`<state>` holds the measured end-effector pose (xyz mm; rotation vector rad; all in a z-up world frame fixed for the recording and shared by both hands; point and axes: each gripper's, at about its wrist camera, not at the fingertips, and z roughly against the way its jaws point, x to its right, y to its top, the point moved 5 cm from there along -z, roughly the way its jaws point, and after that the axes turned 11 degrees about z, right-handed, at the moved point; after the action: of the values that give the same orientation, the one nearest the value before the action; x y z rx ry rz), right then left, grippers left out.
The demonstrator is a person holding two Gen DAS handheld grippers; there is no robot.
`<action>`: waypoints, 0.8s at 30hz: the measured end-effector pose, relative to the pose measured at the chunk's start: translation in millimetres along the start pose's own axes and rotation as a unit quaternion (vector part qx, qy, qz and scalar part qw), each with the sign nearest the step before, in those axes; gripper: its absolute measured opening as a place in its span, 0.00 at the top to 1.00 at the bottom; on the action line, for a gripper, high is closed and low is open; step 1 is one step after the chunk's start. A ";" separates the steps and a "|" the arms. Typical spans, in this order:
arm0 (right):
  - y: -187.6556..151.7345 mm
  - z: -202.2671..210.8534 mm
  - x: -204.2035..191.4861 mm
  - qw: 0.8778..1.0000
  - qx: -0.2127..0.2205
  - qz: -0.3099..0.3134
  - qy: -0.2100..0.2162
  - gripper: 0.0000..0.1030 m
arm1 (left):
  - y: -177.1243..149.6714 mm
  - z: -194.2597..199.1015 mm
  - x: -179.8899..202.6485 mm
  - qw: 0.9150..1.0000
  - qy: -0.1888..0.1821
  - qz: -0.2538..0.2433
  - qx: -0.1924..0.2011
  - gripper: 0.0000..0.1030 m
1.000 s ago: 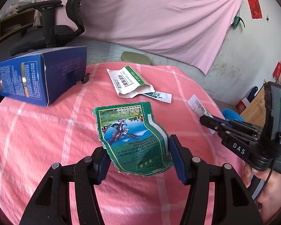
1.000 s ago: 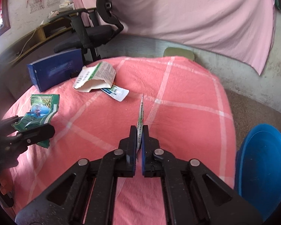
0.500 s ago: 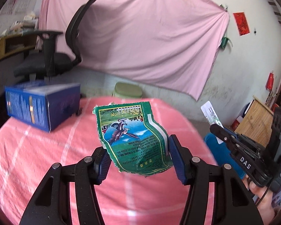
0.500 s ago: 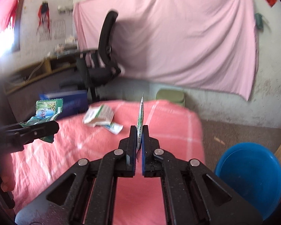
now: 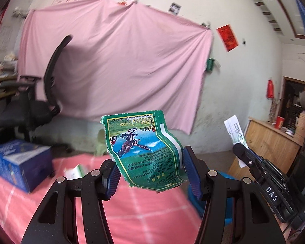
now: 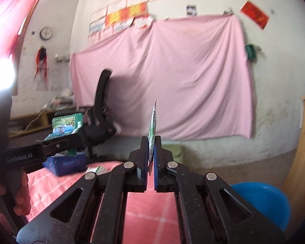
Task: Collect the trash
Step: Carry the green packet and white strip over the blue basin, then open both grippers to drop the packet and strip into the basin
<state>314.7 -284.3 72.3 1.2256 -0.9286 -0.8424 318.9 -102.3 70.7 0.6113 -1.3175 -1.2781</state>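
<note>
Above the pink checked table (image 5: pixel 136 219), your left gripper (image 5: pixel 150 172) held a torn green wrapper (image 5: pixel 144 152) upright, jaws set narrow and pinching its two side edges. To its right, your right gripper (image 6: pixel 151 152) had its jaws nearly together, clamped on a thin white packet (image 6: pixel 153 130) standing edge-on; the left camera showed that packet (image 5: pixel 234 130) sticking up past the fingertips. Both pieces were in the air, well clear of the cloth. A blue bin (image 6: pixel 262 201) sat on the floor at the right, beside the table. A blue box (image 5: pixel 20 164) and a white-green wrapper (image 5: pixel 74 171) lay on the far left of the table. Background was motion-blurred.
</note>
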 end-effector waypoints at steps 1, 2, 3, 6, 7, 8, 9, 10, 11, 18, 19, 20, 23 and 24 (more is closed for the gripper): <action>1.9 6.5 6.5 1.000 0.010 -0.001 -0.012 0.75 | 1.2 -2.4 8.4 1.000 -0.008 -0.006 0.004 0.50; 3.0 11.3 12.5 1.000 0.016 -0.002 -0.022 0.75 | 2.9 -3.5 14.4 1.000 -0.015 -0.011 0.007 0.50; 4.2 17.1 19.2 0.999 0.022 -0.003 -0.032 0.75 | 4.0 -4.7 22.9 1.000 -0.022 -0.017 0.010 0.50; 5.3 35.8 42.3 0.997 0.035 -0.010 -0.065 0.75 | 3.0 -11.0 50.1 0.998 -0.046 -0.037 0.015 0.50; 4.7 40.8 50.0 0.996 0.037 -0.015 -0.074 0.75 | 1.0 -14.0 60.1 0.997 -0.055 -0.043 0.015 0.50; 4.0 44.4 57.3 0.996 0.038 -0.019 -0.082 0.75 | -0.5 -17.4 69.0 0.997 -0.063 -0.049 0.015 0.50; 2.5 47.8 65.1 0.995 0.038 -0.024 -0.090 0.75 | -2.6 -20.9 77.3 0.996 -0.071 -0.053 0.015 0.50; 2.5 53.1 70.2 0.994 0.038 -0.027 -0.097 0.75 | -5.8 -24.4 86.8 0.995 -0.079 -0.059 0.014 0.50; -0.6 57.1 78.8 0.993 0.035 -0.032 -0.107 0.75 | -8.9 -27.7 94.8 0.994 -0.087 -0.062 0.013 0.50; -25.7 72.1 120.2 0.987 0.000 -0.069 -0.144 0.75 | -32.6 -63.1 145.9 0.989 -0.123 -0.082 -0.017 0.50; -30.2 73.2 125.4 0.986 -0.009 -0.072 -0.149 0.75 | -35.8 -68.4 150.1 0.988 -0.125 -0.084 -0.024 0.50; -33.9 72.3 129.9 0.985 -0.018 -0.076 -0.153 0.75 | -40.4 -73.8 154.4 0.988 -0.127 -0.084 -0.032 0.50; -46.8 72.0 142.7 0.981 -0.045 -0.090 -0.163 0.75 | -54.2 -91.0 165.7 0.986 -0.130 -0.083 -0.061 0.50; -52.3 72.9 145.5 0.980 -0.054 -0.097 -0.166 0.75 | -59.4 -99.4 168.7 0.985 -0.131 -0.082 -0.078 0.50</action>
<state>303.6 -452.6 45.2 1.1114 -1.0231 -1.2658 353.7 -303.2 53.0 0.4601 -1.3842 -1.6241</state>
